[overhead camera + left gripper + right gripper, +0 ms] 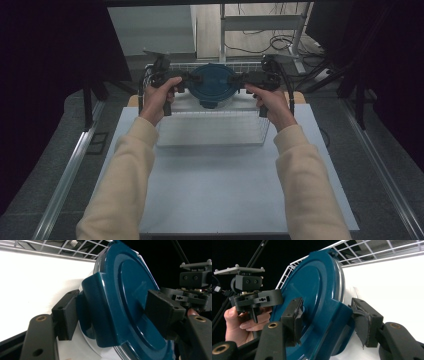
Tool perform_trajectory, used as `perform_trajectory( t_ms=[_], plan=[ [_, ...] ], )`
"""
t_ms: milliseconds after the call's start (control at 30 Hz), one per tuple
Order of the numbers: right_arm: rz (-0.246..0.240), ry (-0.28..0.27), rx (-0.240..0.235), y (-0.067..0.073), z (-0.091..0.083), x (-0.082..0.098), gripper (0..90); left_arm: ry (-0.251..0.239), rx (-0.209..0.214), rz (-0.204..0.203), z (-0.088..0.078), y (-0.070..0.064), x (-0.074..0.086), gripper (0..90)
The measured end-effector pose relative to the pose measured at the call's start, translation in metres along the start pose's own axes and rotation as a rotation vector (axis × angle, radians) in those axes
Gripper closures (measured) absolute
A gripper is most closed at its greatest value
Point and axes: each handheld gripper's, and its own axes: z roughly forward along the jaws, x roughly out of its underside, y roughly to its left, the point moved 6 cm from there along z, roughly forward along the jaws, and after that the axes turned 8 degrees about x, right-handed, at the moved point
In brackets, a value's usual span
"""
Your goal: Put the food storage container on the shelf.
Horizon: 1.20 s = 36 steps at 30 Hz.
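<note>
I hold a round container with a dark blue lid (212, 84) between my two claws, one on each side of it. My left claw (186, 80) is clamped on the lid's side flap: in the left gripper view one pad sits under the flap (98, 315) against the clear tub wall and the other presses on the lid's top face, so the jaws are closed on the lid's edge. My right claw (239, 80) does the same from the opposite side; in the right gripper view one pad lies on the lid (312, 302) top and the other, its rubber frayed, bears on the flap from beneath. Straight ahead of each claw, past the lid, I see the other claw and the hand around its handle (242, 322). Below and around the container stands a white wire basket (215, 131), its far rim just beyond the lid and its near wall between my wrists. The basket rests on a pale table (225, 195). Beyond the table's far edge are a metal frame (260, 22) and loose cables (280, 45) on the floor, well clear of my claws. Dark curtains (45, 60) hang at both sides.
</note>
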Motion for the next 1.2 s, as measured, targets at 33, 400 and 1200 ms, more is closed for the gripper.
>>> perform_trajectory(
  t_ms=[33,400,1200],
  plan=[
    [0.0,0.0,0.0,0.0,0.0,0.0,44.6,0.0,0.0,0.0,0.0,0.0,0.0,29.4],
    [-0.049,-0.061,0.052,0.004,0.008,-0.008,50.4,-0.038,-0.007,0.018,0.002,0.006,-0.003,26.6],
    [-0.33,-0.146,0.09,0.022,-0.046,0.033,27.6,-0.023,-0.117,0.317,-0.054,-0.032,0.042,19.4]
  ],
)
